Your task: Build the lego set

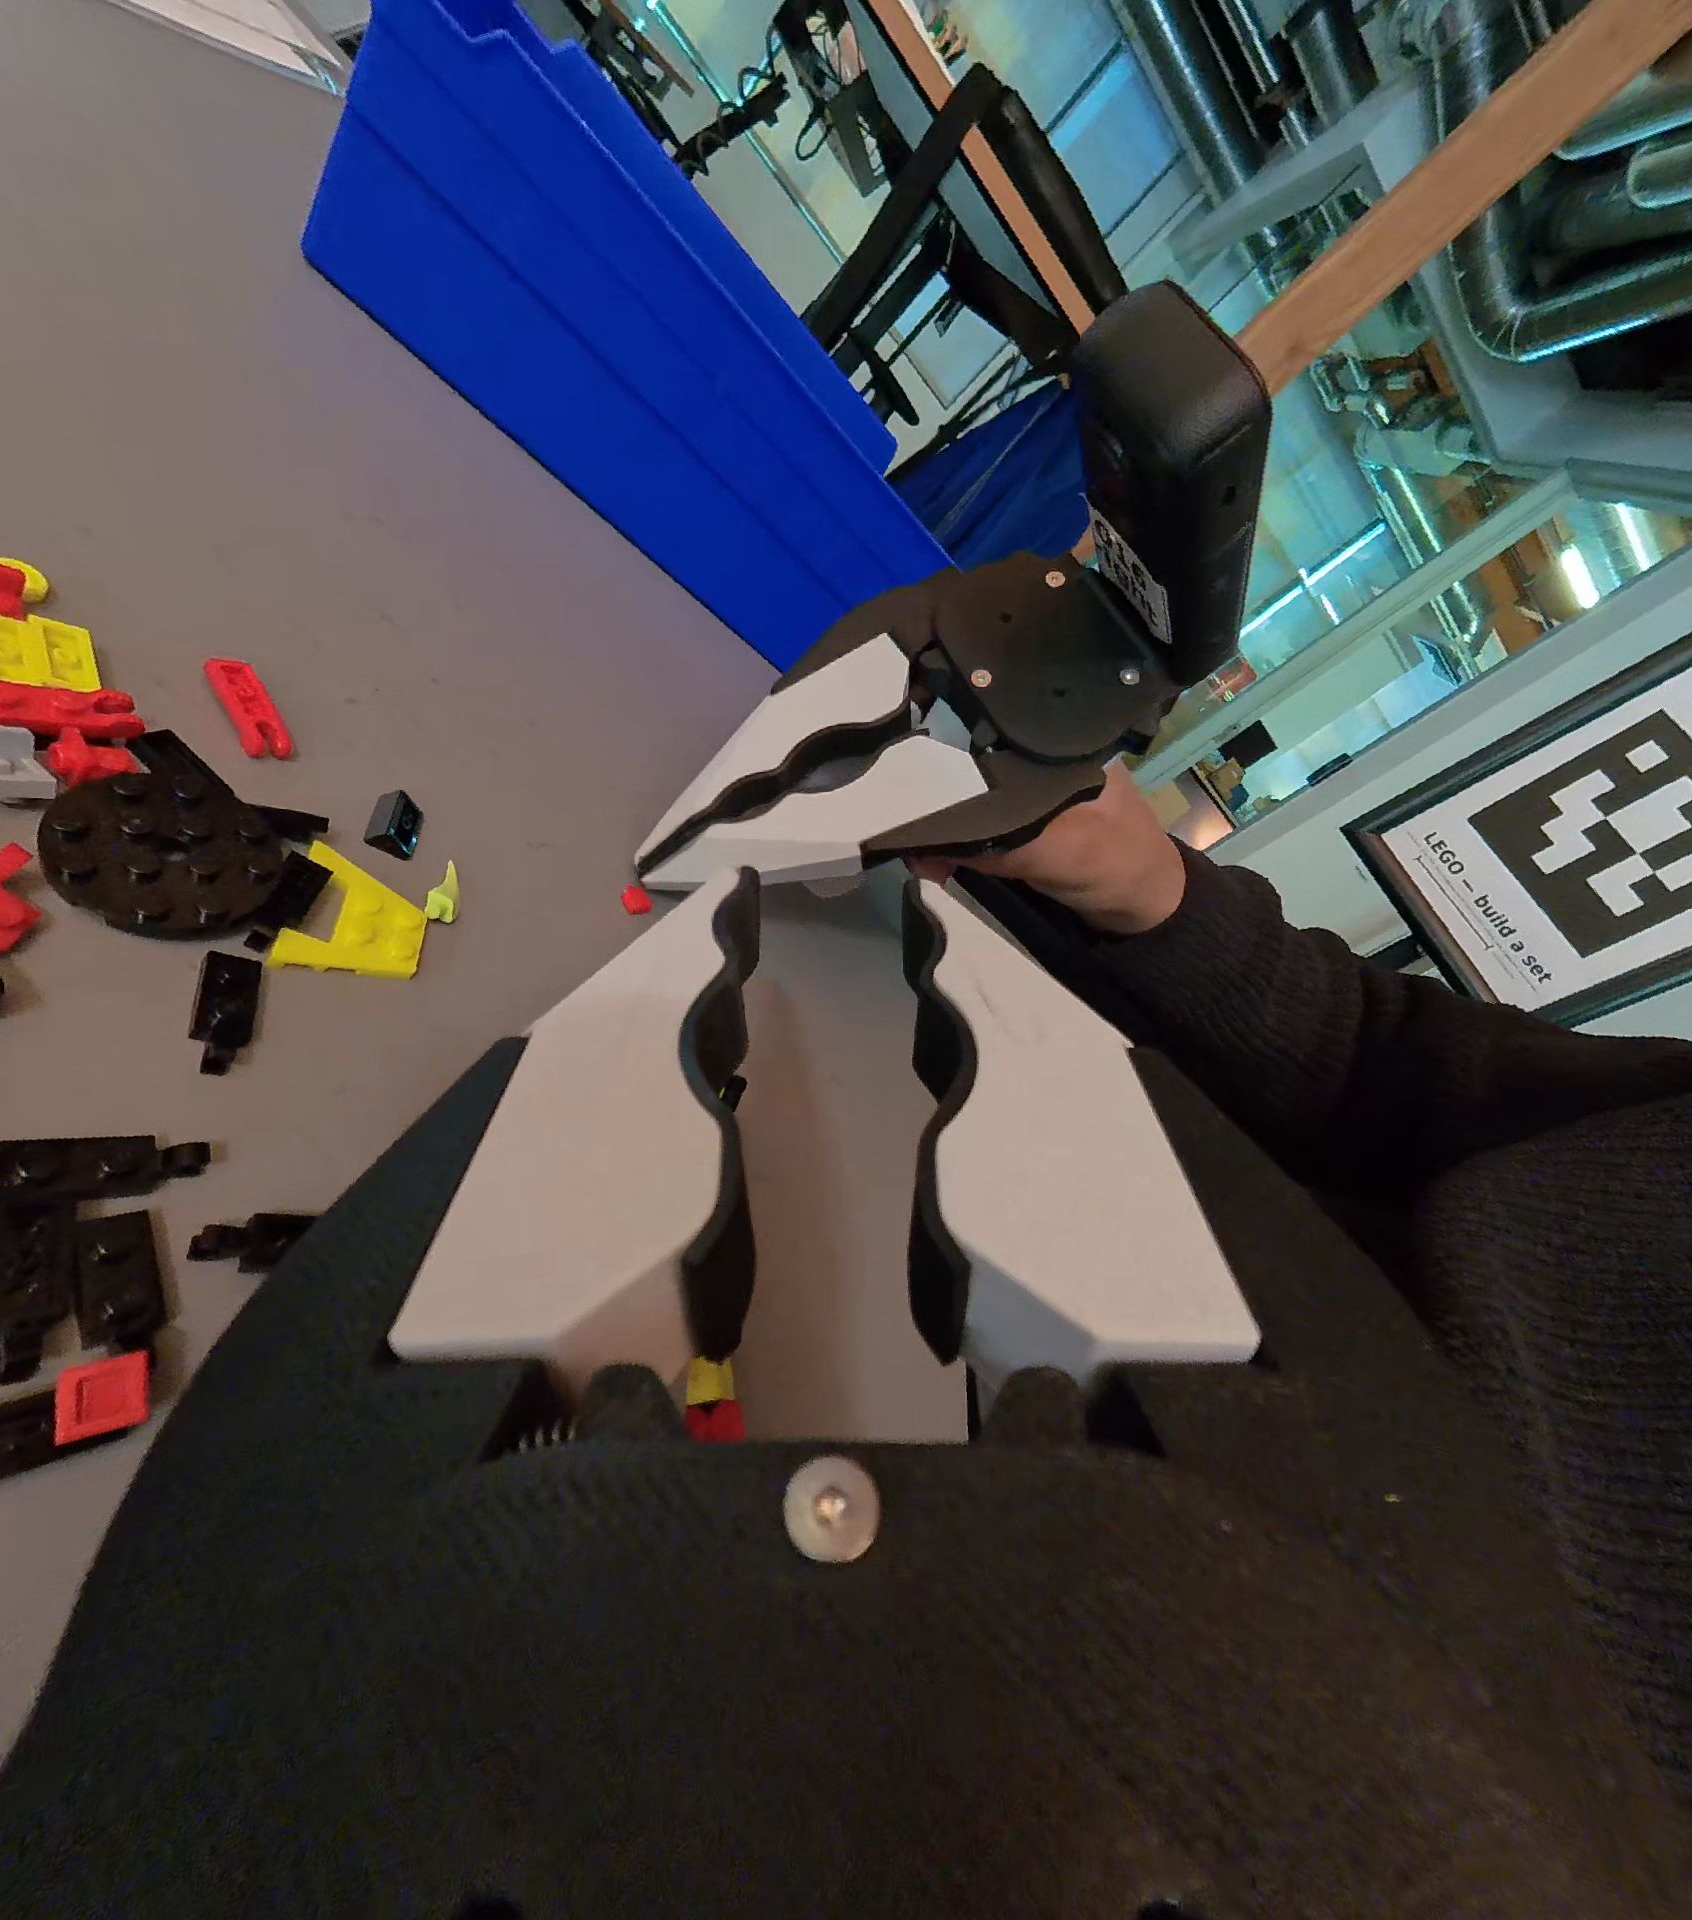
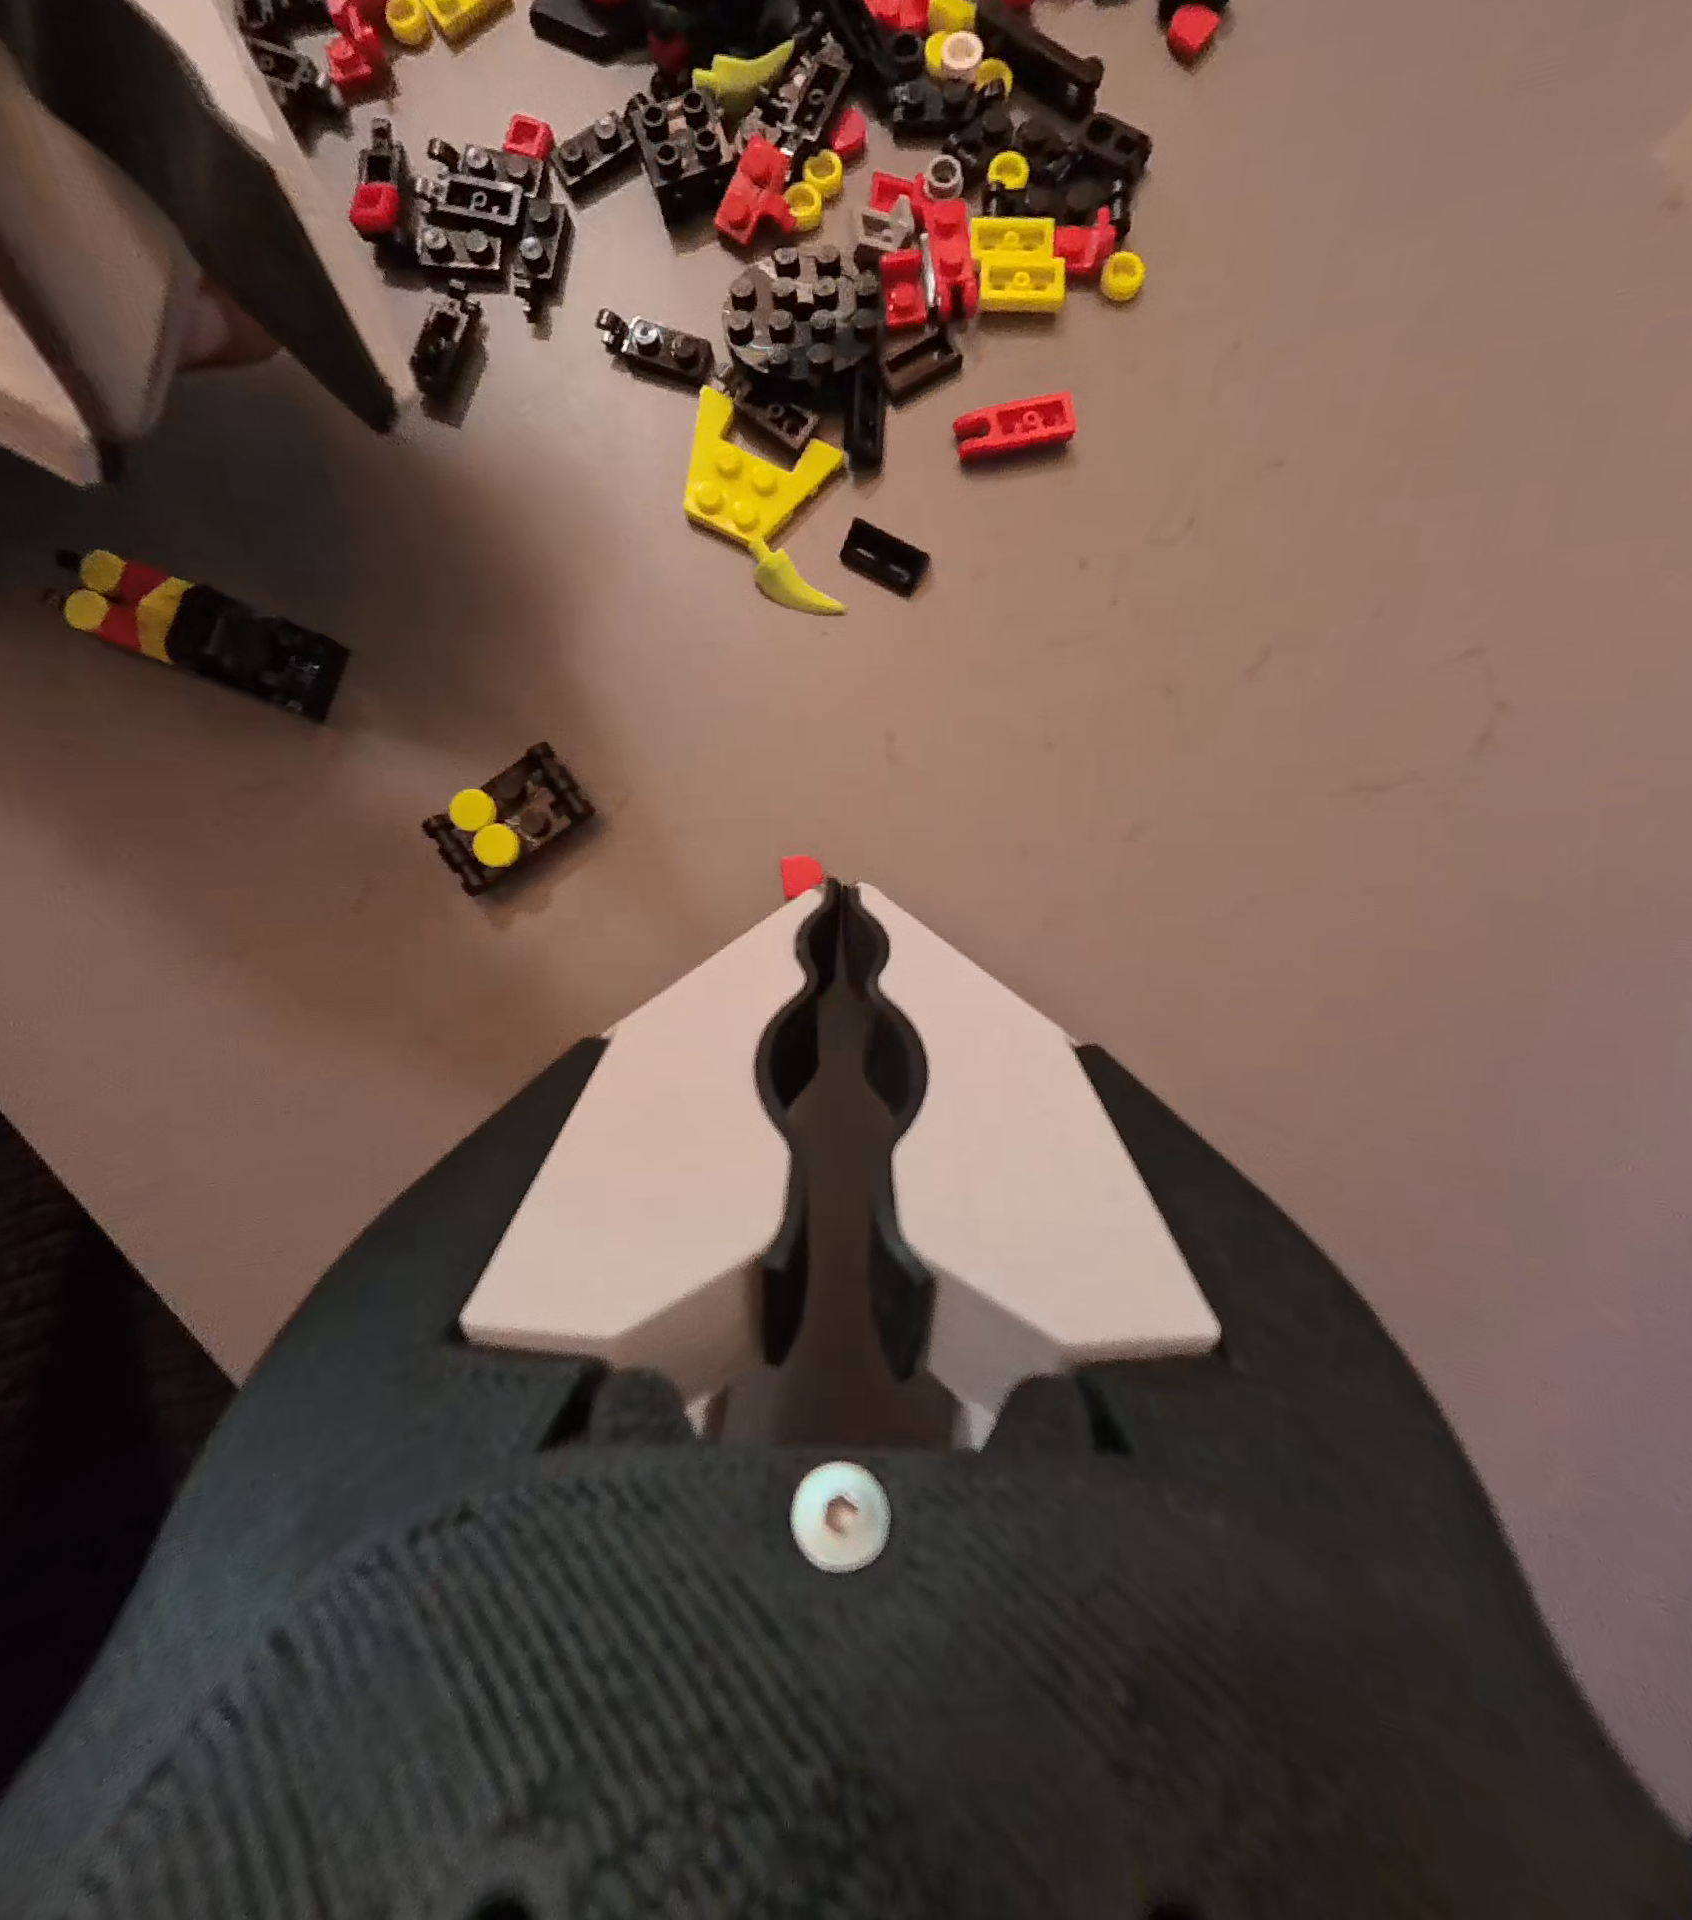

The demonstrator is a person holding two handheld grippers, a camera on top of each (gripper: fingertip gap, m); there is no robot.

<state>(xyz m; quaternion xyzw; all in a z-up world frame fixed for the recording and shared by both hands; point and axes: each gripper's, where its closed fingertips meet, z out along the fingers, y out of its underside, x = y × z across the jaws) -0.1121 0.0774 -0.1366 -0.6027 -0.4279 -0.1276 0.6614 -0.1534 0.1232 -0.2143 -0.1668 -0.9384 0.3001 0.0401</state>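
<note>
So the right gripper (image 2: 839, 896) is clenched with nothing between its tips, and the tiny red lego piece (image 2: 799, 876) sits on the grey table (image 2: 1341, 727) touching its left fingertip. The left gripper (image 1: 826, 894) hangs released, farther from it.

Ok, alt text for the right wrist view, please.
The right gripper, fingers closed, points at a small red piece at its tips on a tabletop. Beyond lie scattered loose Lego pieces and two small assemblies.
</note>
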